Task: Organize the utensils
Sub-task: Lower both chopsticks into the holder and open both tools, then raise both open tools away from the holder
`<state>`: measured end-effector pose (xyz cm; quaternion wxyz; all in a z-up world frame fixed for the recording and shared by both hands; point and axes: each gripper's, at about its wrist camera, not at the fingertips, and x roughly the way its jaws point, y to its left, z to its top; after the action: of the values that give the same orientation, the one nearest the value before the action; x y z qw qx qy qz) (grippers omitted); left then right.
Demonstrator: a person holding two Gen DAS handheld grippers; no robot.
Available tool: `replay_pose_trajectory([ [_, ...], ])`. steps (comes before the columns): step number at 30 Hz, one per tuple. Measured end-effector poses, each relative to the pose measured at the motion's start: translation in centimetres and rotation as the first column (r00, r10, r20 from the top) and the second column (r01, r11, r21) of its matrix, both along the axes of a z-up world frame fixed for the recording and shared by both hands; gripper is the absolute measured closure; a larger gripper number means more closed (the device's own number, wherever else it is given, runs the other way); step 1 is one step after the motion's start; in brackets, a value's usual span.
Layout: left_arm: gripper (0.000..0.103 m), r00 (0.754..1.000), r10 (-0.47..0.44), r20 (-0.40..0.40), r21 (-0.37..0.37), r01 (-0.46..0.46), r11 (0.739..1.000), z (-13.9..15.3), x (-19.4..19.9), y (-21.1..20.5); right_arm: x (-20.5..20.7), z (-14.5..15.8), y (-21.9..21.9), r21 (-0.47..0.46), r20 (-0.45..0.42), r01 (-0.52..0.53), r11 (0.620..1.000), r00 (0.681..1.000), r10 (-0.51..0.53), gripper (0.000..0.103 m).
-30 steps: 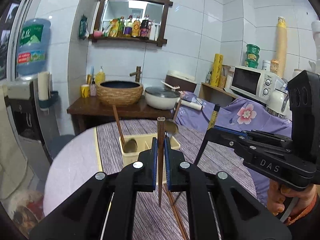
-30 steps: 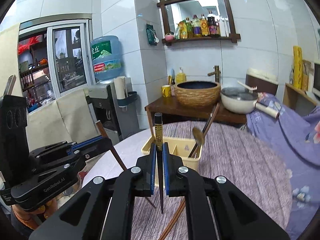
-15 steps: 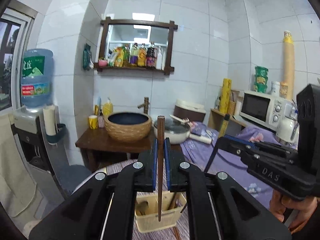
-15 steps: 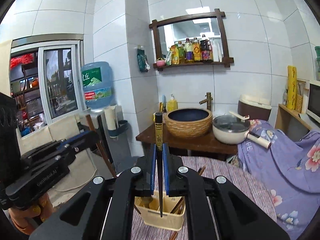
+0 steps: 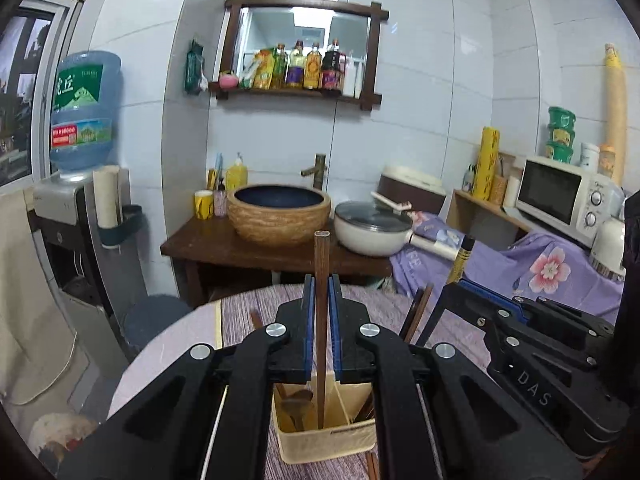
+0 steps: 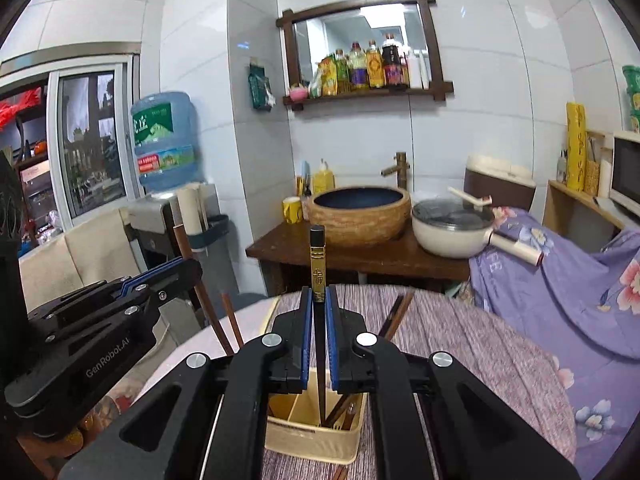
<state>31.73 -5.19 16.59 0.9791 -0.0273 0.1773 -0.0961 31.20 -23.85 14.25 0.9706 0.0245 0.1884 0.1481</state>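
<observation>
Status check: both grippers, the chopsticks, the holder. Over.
Left gripper shut on brown wooden chopstick. Right gripper shut on black gold-banded chopstick. Both tips over the cream utensil box. Nothing blocking.

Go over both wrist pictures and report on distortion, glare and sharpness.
Left wrist view: strong fisheye bend in the wall tiles, dark vignette at the corners; the brown chopstick in the left claw is sharp. Right wrist view: same curvature; ceiling light glares in the mirror; the black chopstick in the right claw is crisp.
</observation>
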Motion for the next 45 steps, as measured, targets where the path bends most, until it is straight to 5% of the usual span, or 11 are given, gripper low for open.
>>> replay_pose_trajectory([
  [8, 0.096, 0.997, 0.001, -0.081, 0.011, 0.0, 1.0, -5.5, 0.6, 0.2, 0.6, -4.1, 0.2, 0.004, -0.073, 0.006, 1.0, 0.997, -0.006, 0.096],
  [17, 0.096, 0.994, 0.004, -0.106, 0.024, -0.002, 1.0, -7.7, 0.7, 0.0, 0.5, -4.5, 0.2, 0.008, -0.069, 0.024, 1.0, 0.997, -0.023, 0.096],
  [21, 0.095, 0.995, 0.001, -0.099, 0.019, 0.001, 1.0, -7.6, 0.2, 0.2, 0.2, -4.5, -0.5, 0.033, -0.05, 0.034, 0.999, 0.998, -0.033, 0.076],
  [23, 0.087, 0.996, 0.002, -0.085, 0.018, -0.001, 1.0, -7.3, -0.5, 0.4, -0.3, -4.4, -1.0, 0.053, -0.043, 0.034, 0.998, 0.999, -0.032, 0.069],
  [25, 0.047, 0.998, 0.013, -0.066, 0.002, -0.013, 1.0, -7.2, -1.5, 1.0, -1.0, -4.4, -1.4, 0.056, -0.03, 0.04, 0.998, 0.999, -0.038, 0.065],
  [26, 0.038, 0.998, 0.021, -0.053, -0.013, -0.022, 1.0, -7.2, -2.2, 1.4, -1.5, -4.4, -1.5, 0.051, -0.022, 0.048, 0.998, 0.999, -0.047, 0.063],
  [32, 0.023, 0.997, 0.041, -0.071, -0.055, -0.045, 0.997, -9.7, -6.3, 3.5, -5.1, -6.5, -2.6, 0.033, -0.035, 0.091, 0.995, 0.995, -0.09, 0.048],
  [35, 0.021, 0.991, 0.05, -0.12, -0.077, -0.059, 0.995, -12.2, -7.9, 4.1, -5.7, -9.5, -2.4, 0.001, -0.134, 0.076, 0.997, 0.988, -0.075, 0.048],
  [45, 0.021, 0.954, 0.095, -0.286, 0.032, -0.089, 0.996, -20.0, -10.3, 3.3, -5.1, -20.5, 0.1, -0.134, -0.437, 0.023, 0.991, 0.896, -0.08, 0.056],
])
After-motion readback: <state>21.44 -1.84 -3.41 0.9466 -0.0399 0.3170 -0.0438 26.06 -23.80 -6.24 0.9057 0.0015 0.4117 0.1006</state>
